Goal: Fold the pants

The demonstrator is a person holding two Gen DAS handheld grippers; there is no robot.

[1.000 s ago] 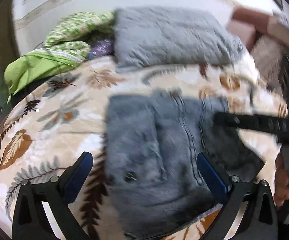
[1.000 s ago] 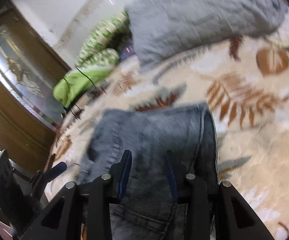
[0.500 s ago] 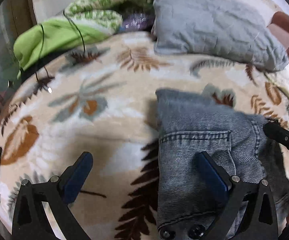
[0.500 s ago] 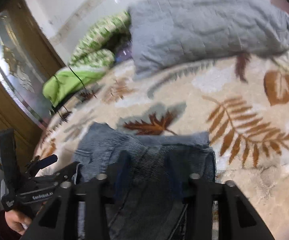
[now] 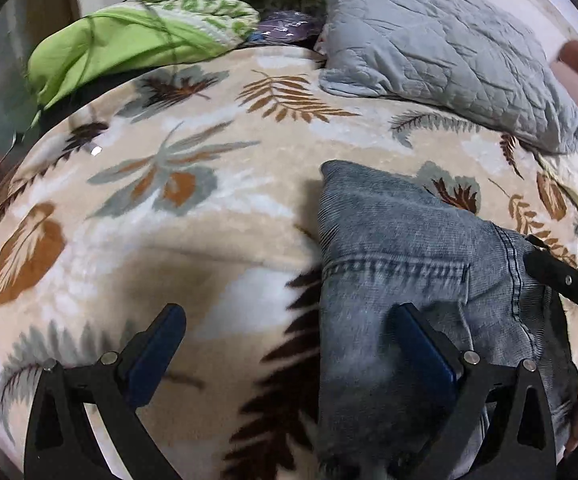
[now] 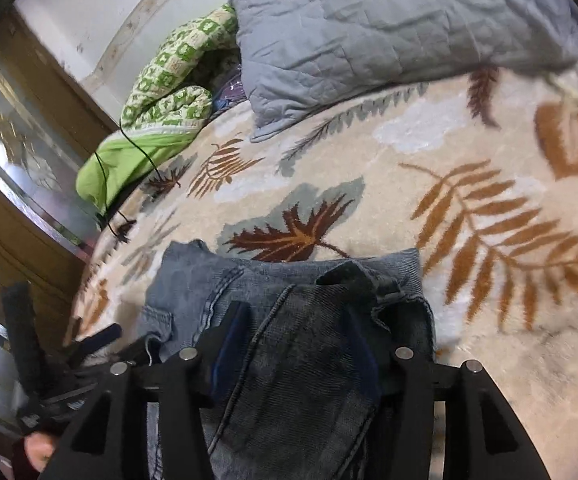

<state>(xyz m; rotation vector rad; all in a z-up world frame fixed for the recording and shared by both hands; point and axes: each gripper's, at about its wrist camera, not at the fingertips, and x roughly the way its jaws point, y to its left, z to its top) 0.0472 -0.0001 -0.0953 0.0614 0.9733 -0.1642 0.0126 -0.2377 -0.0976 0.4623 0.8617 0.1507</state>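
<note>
Folded blue jeans [image 5: 409,248] lie on a leaf-print blanket [image 5: 169,240]. My left gripper [image 5: 289,320] is open wide and straddles the jeans' left edge: its right finger [image 5: 421,336] is over the denim, its left finger over bare blanket. In the right wrist view, a dark fold of the jeans [image 6: 289,280] lies between the fingers of my right gripper [image 6: 295,320]. Its jaws are opening and the pads do not press the cloth. One black finger of the right gripper [image 5: 561,276] shows over the jeans' right side. The left gripper [image 6: 89,340] shows at the lower left.
A grey quilted pillow [image 5: 429,40] lies at the far side of the bed, with a green patterned quilt [image 5: 149,32] to its left. A black cable [image 6: 129,148] runs off the quilt. A wooden cabinet [image 6: 9,160] stands along the bed's left side.
The left gripper moved left off the middle of the jeans to their left edge, still open. The right gripper's fingers spread apart from the denim fold they were closed on.
</note>
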